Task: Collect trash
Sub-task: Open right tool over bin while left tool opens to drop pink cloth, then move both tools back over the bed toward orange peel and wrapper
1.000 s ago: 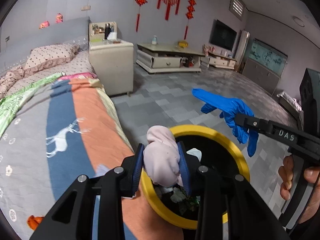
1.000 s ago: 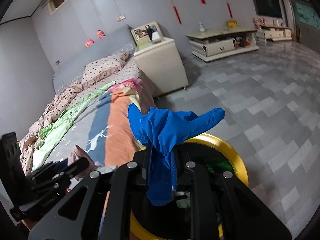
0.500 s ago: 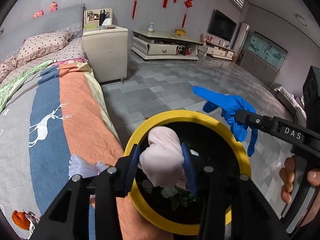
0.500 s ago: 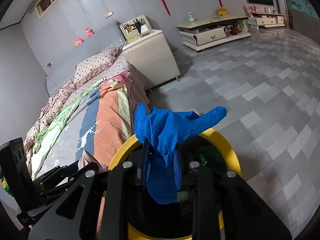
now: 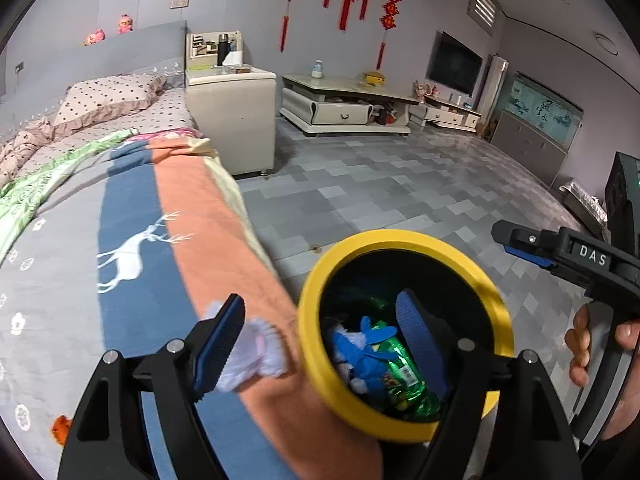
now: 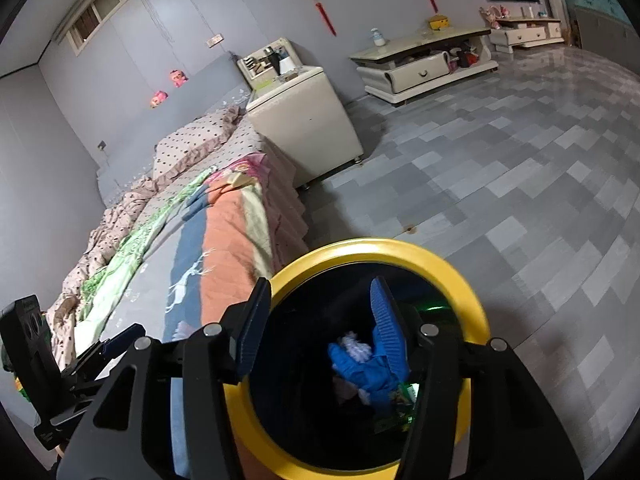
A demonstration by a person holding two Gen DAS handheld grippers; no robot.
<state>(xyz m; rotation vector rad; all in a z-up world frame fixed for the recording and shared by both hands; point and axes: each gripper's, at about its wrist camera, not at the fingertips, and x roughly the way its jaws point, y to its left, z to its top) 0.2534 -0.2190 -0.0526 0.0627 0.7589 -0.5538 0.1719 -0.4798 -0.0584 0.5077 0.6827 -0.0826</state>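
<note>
Both grippers hang over the yellow-rimmed bin [image 5: 404,336] just right of the bed [image 5: 132,240]. The left gripper [image 5: 320,344] has just been opening and now stands wide with nothing between its jaws. The right gripper [image 6: 320,332] has also been parting, about half spread and likewise empty.

The blue glove [image 6: 368,368] lies in the bin on a green plastic bottle [image 5: 400,372], with a pale crumpled wad [image 6: 354,346] beside it.

One piece probably remains: a white frilly scrap [image 5: 252,352] on the orange stripe of the bedspread, near the bin's left side – behind the left gripper's left finger. It looks light, soft and limp. I would pinch its bunched middle, not a trailing edge – a thin frill could slip out.
</note>
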